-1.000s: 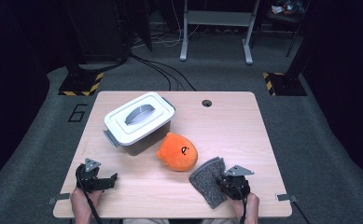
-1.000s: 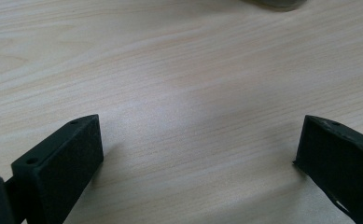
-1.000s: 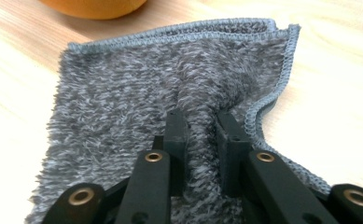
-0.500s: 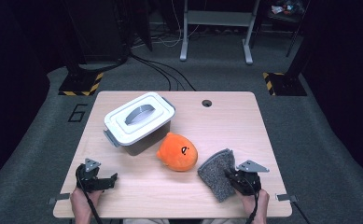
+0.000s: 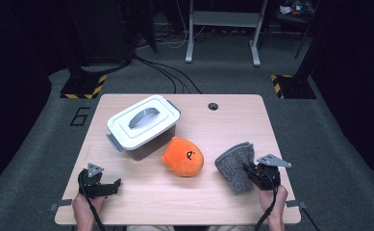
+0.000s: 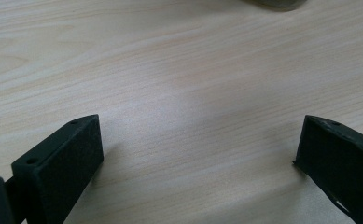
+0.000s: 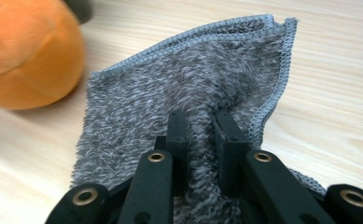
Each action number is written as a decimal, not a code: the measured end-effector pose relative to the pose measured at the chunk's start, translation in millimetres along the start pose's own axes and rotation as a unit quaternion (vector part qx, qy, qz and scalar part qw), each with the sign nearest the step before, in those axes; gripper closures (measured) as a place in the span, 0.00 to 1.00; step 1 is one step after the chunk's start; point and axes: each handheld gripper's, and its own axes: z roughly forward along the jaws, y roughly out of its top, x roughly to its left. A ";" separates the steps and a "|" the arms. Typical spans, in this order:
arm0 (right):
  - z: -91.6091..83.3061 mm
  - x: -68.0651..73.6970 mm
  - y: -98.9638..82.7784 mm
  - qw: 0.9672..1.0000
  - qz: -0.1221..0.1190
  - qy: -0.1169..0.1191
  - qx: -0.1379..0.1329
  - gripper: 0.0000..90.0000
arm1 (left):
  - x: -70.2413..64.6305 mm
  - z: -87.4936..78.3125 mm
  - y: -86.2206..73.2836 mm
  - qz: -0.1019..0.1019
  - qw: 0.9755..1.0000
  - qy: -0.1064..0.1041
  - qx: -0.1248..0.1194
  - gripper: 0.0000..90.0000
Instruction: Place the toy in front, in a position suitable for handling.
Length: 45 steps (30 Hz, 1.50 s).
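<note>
Two grippers in our hands at the near edge of the surface (image 5: 127, 202). Right gripper (image 7: 201, 122): fingers pinching a fold of the grey towel (image 7: 188, 93), bunched between the pads. We see the towel at the near right of the surface, just beside the orange plush toy (image 5: 183, 156). Left gripper (image 6: 198, 154): fingers spread wide over bare wood, nothing between them. White-lidded box (image 5: 143, 126) sits behind the toy.

A painted "6" on the grey floor (image 5: 80, 117) left of the table.
</note>
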 end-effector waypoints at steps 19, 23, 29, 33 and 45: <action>8.4 -43.2 -1.1 0.997 0.053 -0.063 0.006 0.86 | 0.0 0.1 0.0 0.000 1.000 0.000 0.000 0.00; 10.9 -48.5 -1.0 0.996 0.057 -0.071 0.010 0.86 | 0.0 0.0 0.0 0.000 1.000 0.000 0.000 0.00; 15.4 -54.5 -1.3 0.994 0.061 -0.088 0.016 0.86 | 0.1 0.1 0.0 0.000 1.000 0.000 0.000 0.00; 19.5 -56.8 -3.0 0.993 0.068 -0.098 0.025 0.85 | 0.0 0.1 0.0 0.000 1.000 -0.001 0.000 0.00; 26.4 -68.7 -9.4 0.988 0.103 -0.113 0.039 0.84 | 0.1 0.1 0.0 0.000 1.000 0.000 0.000 0.00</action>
